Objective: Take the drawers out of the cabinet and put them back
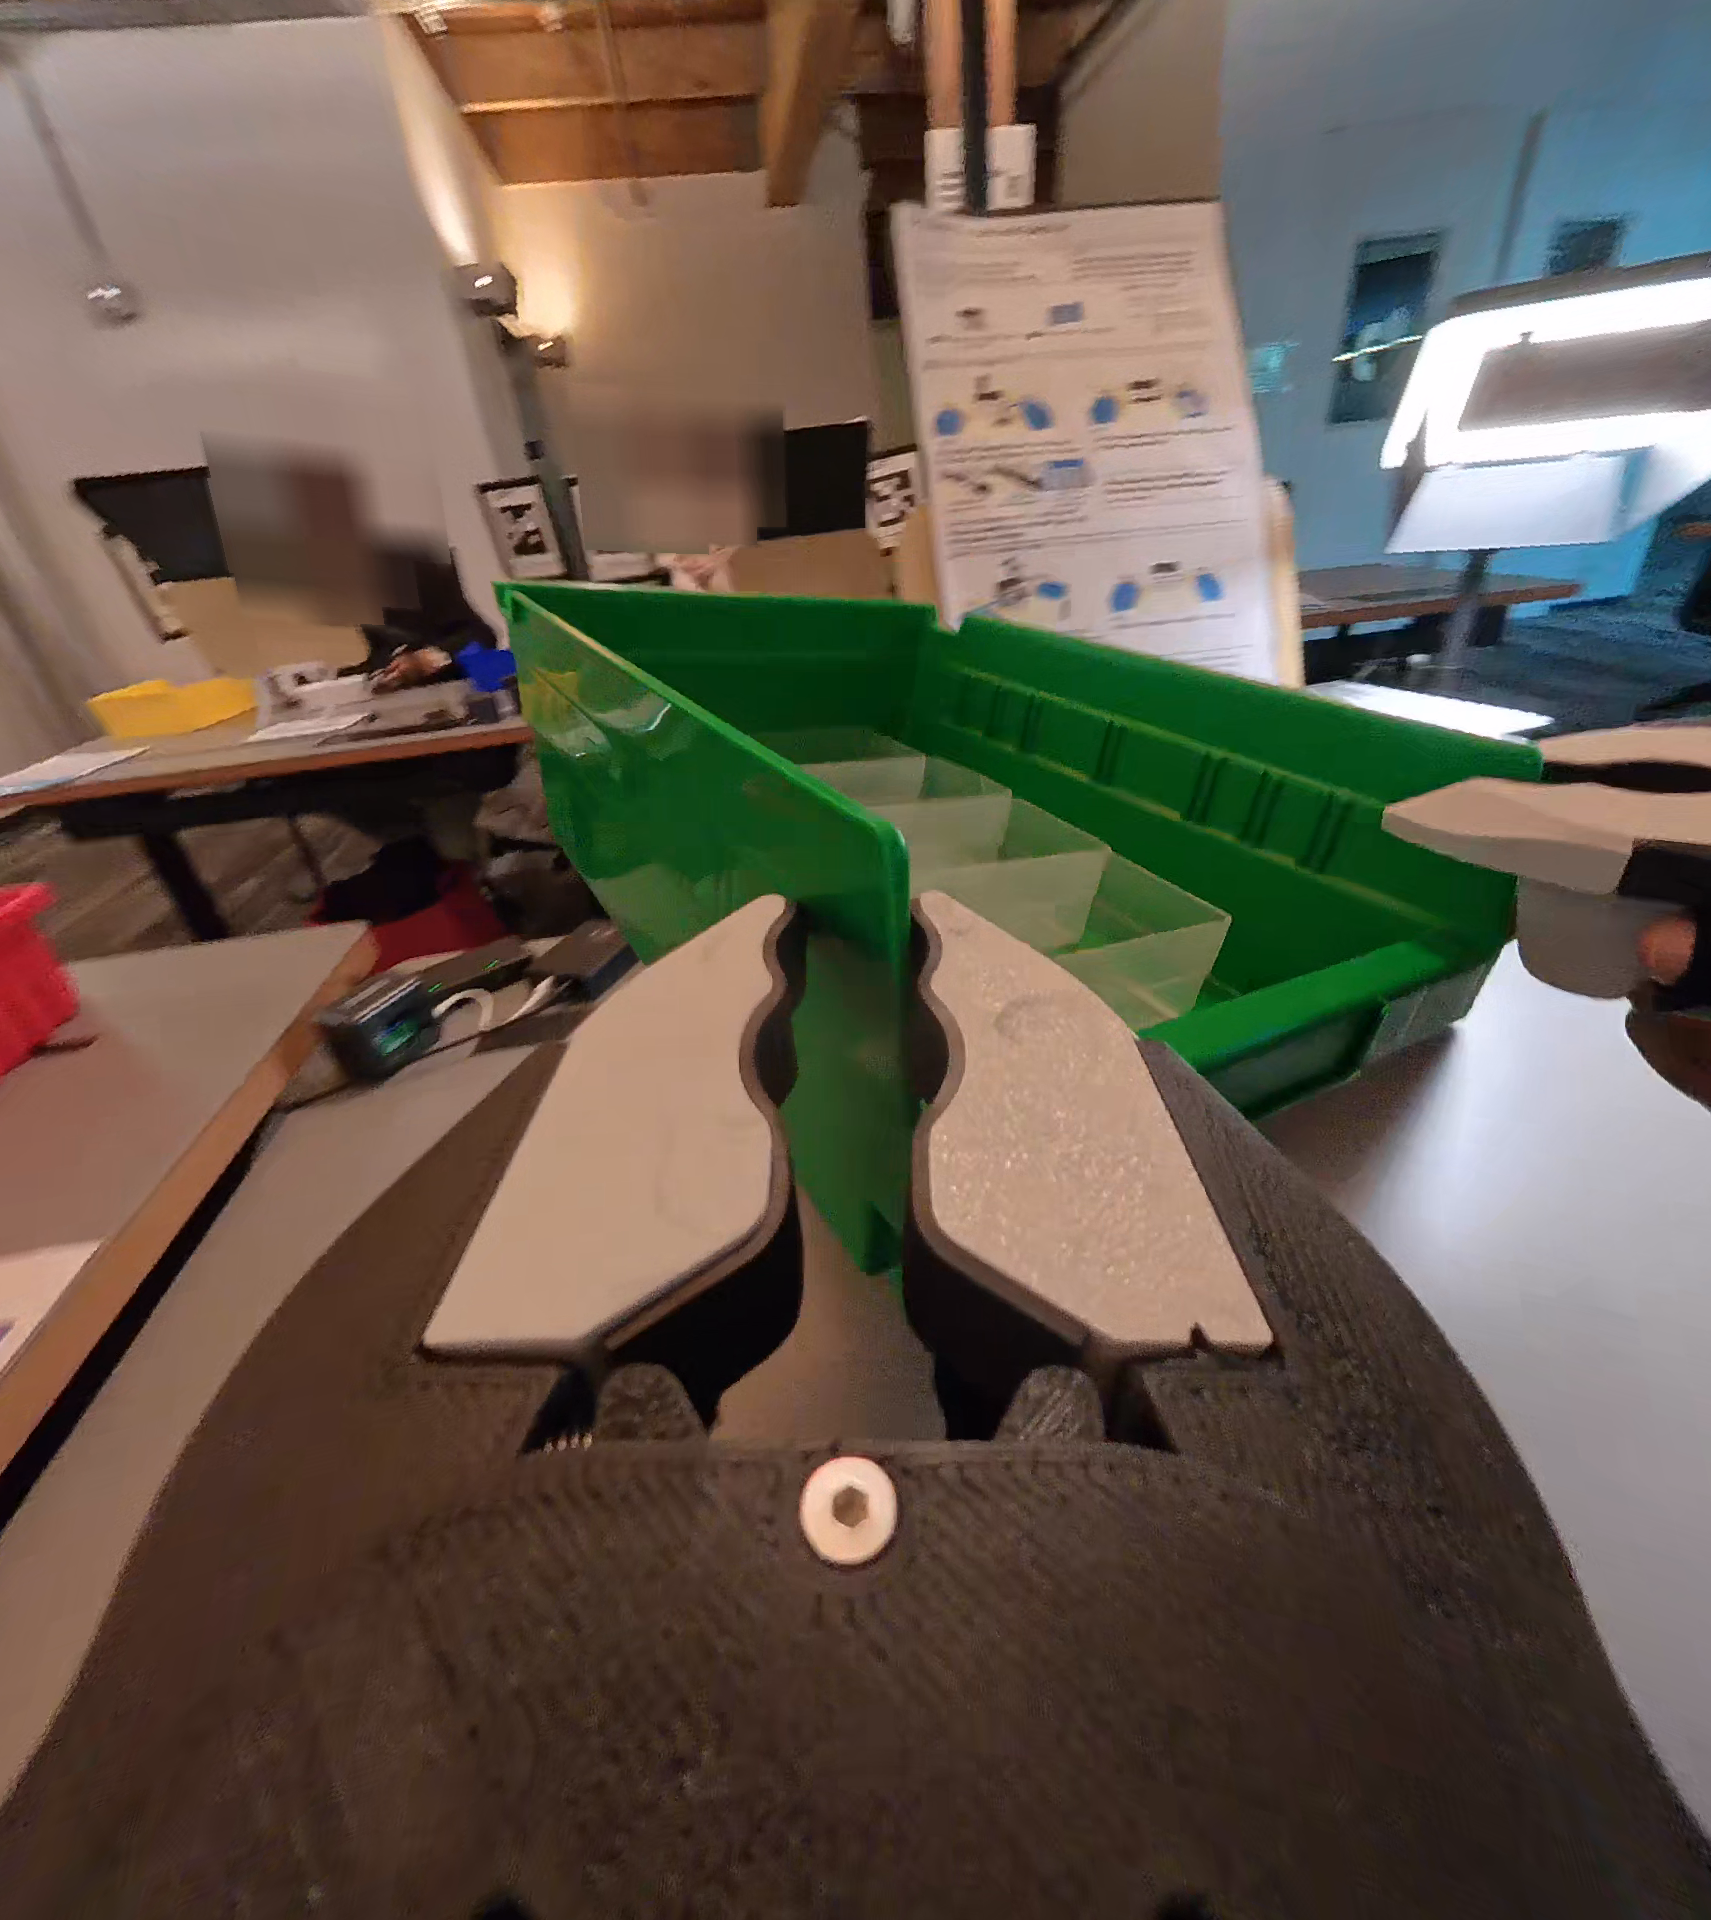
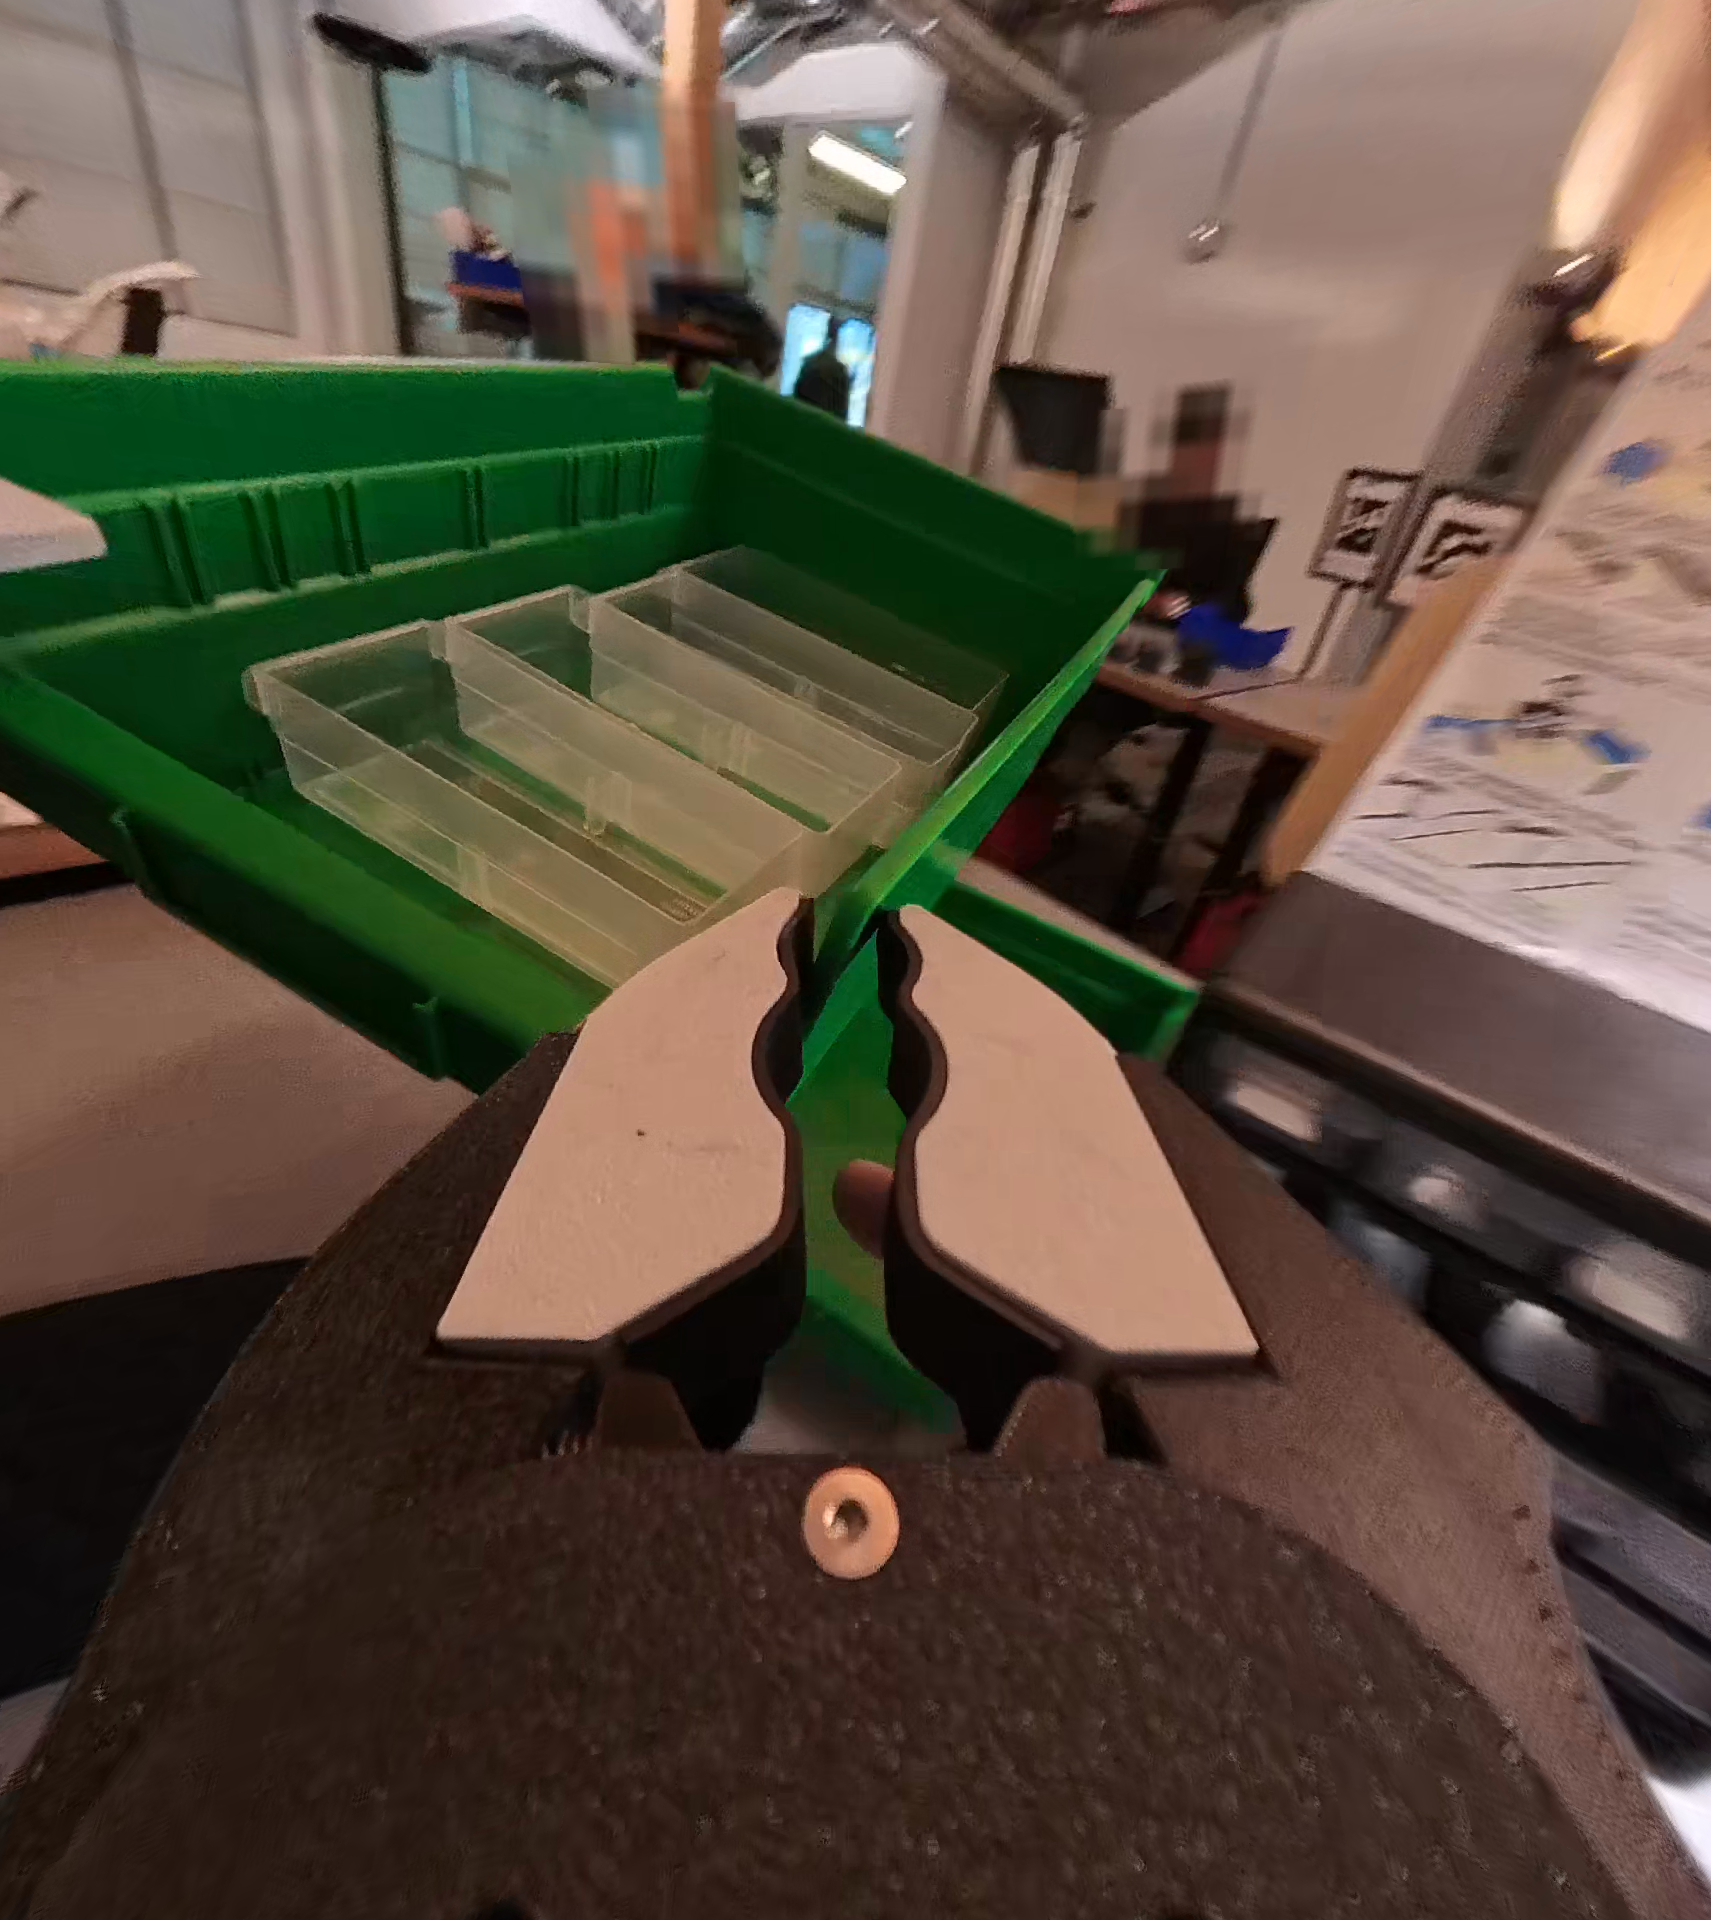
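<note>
Both grippers hold one green bin [image 1: 726, 800] by its long side walls. The left gripper [image 1: 851, 920] is closed down to a narrow gap around one wall, near that wall's end. The right gripper [image 2: 846, 914] is pinched the same way on the opposite wall; in the left wrist view it comes in from the right edge with its fingers on the far wall.

Four clear drawers [image 2: 622, 717] lie loose in a row on the bin floor, side by side and touching. They are out of the cabinet [image 2: 1516, 1247], the dark unit with rows of slots at the right edge of the right wrist view. The bin's near corner looks to rest on or just over the white table [image 1: 1505, 1299]; I cannot tell whether the whole bin is lifted.

The step in hand seems to be carrying or setting the bin so the drawers can go back. To do it well:

- Keep both grips level with each other, since the bin sits tilted in the right wrist view and the drawers could slide toward the lower wall.
- Move the two grippers together; the thin walls will flex if one leads.
- Set the bin flat near the table edge beside the cabinet before letting go.
</note>
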Tool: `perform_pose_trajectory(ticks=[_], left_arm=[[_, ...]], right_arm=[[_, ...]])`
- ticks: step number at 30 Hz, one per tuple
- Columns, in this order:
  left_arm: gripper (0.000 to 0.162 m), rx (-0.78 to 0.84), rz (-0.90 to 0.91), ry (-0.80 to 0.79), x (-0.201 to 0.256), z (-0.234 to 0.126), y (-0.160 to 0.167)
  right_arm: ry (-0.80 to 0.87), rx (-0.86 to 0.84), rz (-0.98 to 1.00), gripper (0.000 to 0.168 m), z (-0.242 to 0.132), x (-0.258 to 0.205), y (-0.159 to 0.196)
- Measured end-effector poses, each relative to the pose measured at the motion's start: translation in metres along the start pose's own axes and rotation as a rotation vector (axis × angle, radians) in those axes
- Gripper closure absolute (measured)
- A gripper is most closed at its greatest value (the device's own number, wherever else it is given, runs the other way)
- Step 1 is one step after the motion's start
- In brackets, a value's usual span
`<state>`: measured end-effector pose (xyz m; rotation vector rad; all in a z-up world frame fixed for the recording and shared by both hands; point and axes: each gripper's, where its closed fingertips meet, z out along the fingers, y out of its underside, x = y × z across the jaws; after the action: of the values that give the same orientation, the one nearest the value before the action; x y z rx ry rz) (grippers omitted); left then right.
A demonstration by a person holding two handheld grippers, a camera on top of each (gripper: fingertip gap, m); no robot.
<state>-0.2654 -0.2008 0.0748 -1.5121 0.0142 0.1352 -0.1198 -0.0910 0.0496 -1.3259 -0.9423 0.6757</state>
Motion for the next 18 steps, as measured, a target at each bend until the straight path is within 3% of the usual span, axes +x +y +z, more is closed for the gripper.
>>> perform_pose_trajectory(ticks=[1,9,18], left_arm=[[0.146,-0.008,-0.010,-0.034,-0.016,-0.007,0.008],[0.149,-0.107,-0.017,-0.199,-0.106,-0.045,0.075],[0.147,-0.115,-0.142,-0.167,-0.136,-0.036,0.141]], right_arm=[[-0.045,-0.030,0.005,0.156,0.015,-0.016,0.009],[-0.230,-0.142,0.062,0.155,0.094,-0.112,0.075],[-0.234,-0.205,-0.038,0.155,0.127,-0.136,0.136]])
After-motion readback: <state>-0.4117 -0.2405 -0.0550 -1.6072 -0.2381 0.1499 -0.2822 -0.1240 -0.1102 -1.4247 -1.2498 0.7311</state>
